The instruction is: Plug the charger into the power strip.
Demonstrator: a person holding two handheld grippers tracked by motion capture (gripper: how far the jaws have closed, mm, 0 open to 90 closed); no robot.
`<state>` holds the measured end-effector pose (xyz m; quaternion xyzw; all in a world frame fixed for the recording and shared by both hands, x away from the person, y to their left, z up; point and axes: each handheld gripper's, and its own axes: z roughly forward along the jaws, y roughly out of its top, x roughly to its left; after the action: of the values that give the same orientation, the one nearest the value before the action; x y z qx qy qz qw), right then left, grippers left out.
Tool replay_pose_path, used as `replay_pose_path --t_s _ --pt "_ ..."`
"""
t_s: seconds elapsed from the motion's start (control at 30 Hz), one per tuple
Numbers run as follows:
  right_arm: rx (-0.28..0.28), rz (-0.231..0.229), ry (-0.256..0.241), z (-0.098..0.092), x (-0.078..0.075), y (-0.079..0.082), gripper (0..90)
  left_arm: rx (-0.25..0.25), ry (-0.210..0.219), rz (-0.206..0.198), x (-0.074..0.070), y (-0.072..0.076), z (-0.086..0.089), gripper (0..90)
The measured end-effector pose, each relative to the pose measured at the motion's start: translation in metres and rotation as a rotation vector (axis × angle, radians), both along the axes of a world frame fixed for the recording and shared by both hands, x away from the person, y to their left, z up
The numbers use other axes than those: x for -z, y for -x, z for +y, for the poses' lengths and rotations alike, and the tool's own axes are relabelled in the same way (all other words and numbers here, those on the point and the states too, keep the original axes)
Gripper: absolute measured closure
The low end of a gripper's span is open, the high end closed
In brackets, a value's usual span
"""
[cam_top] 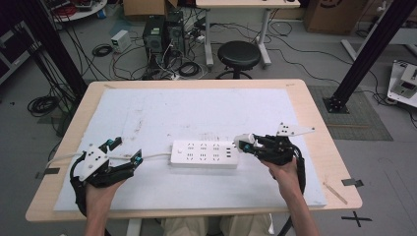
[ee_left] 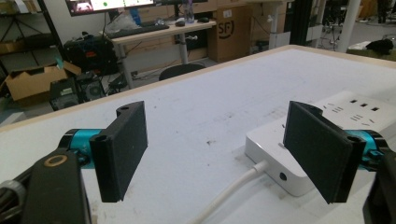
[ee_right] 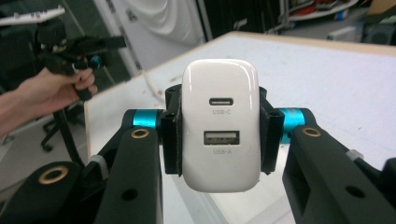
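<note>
White USB charger, USB-C port above USB-A, clamped between right gripper fingers, held just right of the white power strip mid-surface. Left gripper fingers wide apart, empty, straddling the strip's cable.

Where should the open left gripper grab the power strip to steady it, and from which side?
Grip the cord end of the power strip, pinching across its short width, coming in from its left where the left gripper already is. That end is low, flat-sided and socket-free; the white cord exits there, so straddle it.
</note>
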<state>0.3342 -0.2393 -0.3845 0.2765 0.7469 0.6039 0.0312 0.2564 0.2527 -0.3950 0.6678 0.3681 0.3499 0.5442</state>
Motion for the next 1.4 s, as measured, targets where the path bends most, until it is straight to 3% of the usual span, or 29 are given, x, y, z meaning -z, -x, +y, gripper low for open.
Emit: replay_pose_path --t_s 0.03,0.23,0.33,0.43,0.47,0.67,0.7,0.77,0.8,0.97,1.17,1.2,1.4 --pt "-0.001 -0.009 0.035 0.002 0.0 -0.003 63.1 -0.001 -0.001 0.011 0.0 0.001 0.001 21.8" --pt "-0.005 -0.014 0.065 0.005 -0.001 -0.007 63.1 0.001 0.003 0.019 0.001 0.001 0.004 21.8" --pt "-0.047 -0.041 0.169 0.01 -0.011 -0.017 63.1 0.002 0.014 0.022 0.002 0.002 0.006 21.8" --pt "-0.055 -0.043 0.187 0.012 -0.014 -0.02 63.1 0.001 0.01 0.02 0.002 0.002 0.007 21.8" --pt "-0.092 -0.044 0.22 0.015 -0.022 -0.03 63.1 0.001 0.011 0.019 0.002 0.004 0.008 21.8" --pt "-0.132 -0.035 0.278 0.02 -0.029 -0.04 63.1 -0.003 0.013 0.024 0.004 0.006 0.01 21.8" --pt "-0.171 -0.029 0.325 0.026 -0.034 -0.049 63.1 -0.006 0.017 0.026 0.004 0.006 0.01 21.8" --pt "-0.185 -0.025 0.337 0.027 -0.035 -0.052 63.1 -0.005 0.016 0.028 0.005 0.006 0.01 21.8" --pt "-0.221 -0.029 0.386 0.034 -0.039 -0.06 63.1 -0.009 0.018 0.03 0.006 0.007 0.011 21.8" --pt "-0.273 -0.034 0.453 0.046 -0.045 -0.068 63.1 -0.01 0.02 0.033 0.007 0.008 0.014 21.8" --pt "-0.333 -0.057 0.536 0.065 -0.048 -0.076 63.1 -0.012 0.02 0.039 0.009 0.009 0.016 21.8" --pt "-0.362 -0.053 0.59 0.076 -0.047 -0.08 63.1 -0.012 0.02 0.043 0.01 0.009 0.018 21.8" --pt "-0.404 -0.036 0.644 0.092 -0.041 -0.09 63.1 -0.036 0.027 0.05 0.013 0.012 0.025 21.8"
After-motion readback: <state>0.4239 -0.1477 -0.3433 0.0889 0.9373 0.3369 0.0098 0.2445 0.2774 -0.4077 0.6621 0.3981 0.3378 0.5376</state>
